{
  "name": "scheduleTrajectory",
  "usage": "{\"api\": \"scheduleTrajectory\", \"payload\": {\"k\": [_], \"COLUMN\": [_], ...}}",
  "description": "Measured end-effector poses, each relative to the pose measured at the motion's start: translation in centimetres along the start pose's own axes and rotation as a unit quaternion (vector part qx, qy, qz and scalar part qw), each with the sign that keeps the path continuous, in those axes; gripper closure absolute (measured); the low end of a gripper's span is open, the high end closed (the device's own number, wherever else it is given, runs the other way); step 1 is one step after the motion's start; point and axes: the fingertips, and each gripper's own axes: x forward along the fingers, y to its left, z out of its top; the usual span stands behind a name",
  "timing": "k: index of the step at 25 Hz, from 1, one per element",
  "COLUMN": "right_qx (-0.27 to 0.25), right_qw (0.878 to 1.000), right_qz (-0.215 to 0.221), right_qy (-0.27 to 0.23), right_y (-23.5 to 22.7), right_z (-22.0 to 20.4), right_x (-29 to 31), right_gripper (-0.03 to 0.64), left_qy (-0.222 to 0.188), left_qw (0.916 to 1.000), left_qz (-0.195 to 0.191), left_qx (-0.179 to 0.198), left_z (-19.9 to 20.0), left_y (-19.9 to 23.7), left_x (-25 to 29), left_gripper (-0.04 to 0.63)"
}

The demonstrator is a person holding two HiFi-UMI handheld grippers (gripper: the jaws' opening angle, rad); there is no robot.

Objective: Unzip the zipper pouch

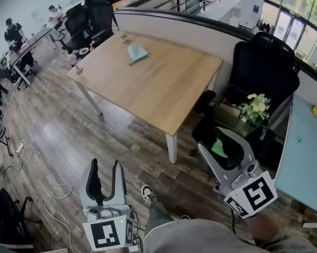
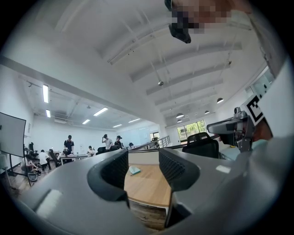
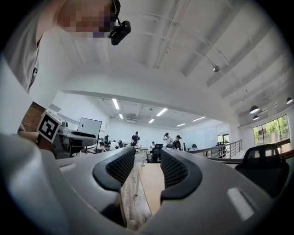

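Zipper pouch, seemingly pale teal at this range, lies on the wooden table, well apart from us. We hold the left gripper and right gripper with jaws spread, nothing between them.

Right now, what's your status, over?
Left gripper jaws open, empty. Right gripper same. Zipper pouch lies on wooden table, far ahead, untouched. Black chair near right gripper.

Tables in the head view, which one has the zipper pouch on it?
The wooden table ahead: the pale blue zipper pouch lies near its far end. The light blue table at right has none.
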Motion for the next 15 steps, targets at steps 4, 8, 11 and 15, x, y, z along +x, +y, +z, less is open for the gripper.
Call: {"api": "scheduleTrajectory", "payload": {"k": [4, 8, 11, 15], "right_qx": [-0.001, -0.004, -0.003, 0.001], "right_qw": [1.0, 1.0, 0.999, 0.999], "right_qz": [0.0, -0.001, -0.005, -0.011], "right_qy": [0.012, 0.029, 0.042, 0.051], "right_y": [-0.7, -1.0, -1.1, -0.7], "right_z": [-1.2, -2.2, -2.6, -3.0], "right_x": [4.3, 9.6, 14.0, 20.7], "right_gripper": [0.453, 0.453, 0.453, 0.453], "left_qy": [-0.002, 0.012, 0.028, 0.019], "left_qw": [0.9999, 0.9998, 0.9994, 0.9993], "left_qz": [-0.004, -0.011, -0.018, -0.029], "left_qx": [-0.009, -0.005, -0.01, -0.009], "left_z": [-1.4, -2.7, -3.5, -4.2], "left_y": [2.6, 6.1, 9.1, 14.1], "left_x": [3.3, 6.9, 9.9, 14.3], "left_gripper": [0.397, 0.399, 0.397, 0.397]}}
